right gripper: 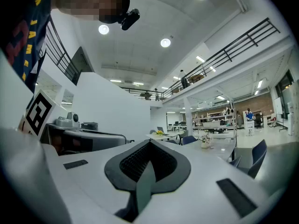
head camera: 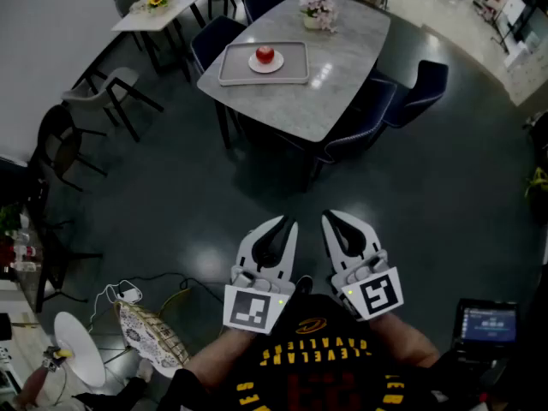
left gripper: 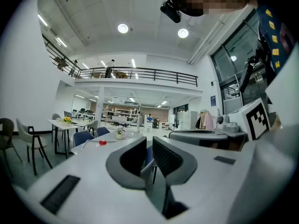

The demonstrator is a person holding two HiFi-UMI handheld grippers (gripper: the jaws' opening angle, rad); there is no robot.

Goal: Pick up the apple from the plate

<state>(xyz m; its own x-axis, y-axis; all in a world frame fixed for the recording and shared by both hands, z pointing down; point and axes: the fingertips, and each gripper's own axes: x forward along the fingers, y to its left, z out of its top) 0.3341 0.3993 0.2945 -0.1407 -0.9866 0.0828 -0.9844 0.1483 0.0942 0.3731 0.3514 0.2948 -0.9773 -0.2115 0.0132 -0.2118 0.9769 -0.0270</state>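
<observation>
A red apple [head camera: 265,55] sits on a small white plate [head camera: 254,63] in a grey tray [head camera: 294,62] on the marble table [head camera: 342,84], far ahead of me. In the left gripper view the apple [left gripper: 102,143] shows as a small red spot on the distant tabletop. Both grippers are held level, close to my body and far from the table. My left gripper [head camera: 288,222] [left gripper: 149,143] stands open by a narrow gap, with nothing between its pads. My right gripper [head camera: 330,216] [right gripper: 149,143] is shut and empty, its tips meeting.
Dark blue chairs [head camera: 411,92] ring the table, and a flower vase [head camera: 317,11] stands at its far end. A second table with yellow flowers [head camera: 157,1] and grey chairs [head camera: 103,97] lie to the left. Cables [head camera: 163,294] cross the dark floor beside me; a lit screen [head camera: 488,324] is at my right.
</observation>
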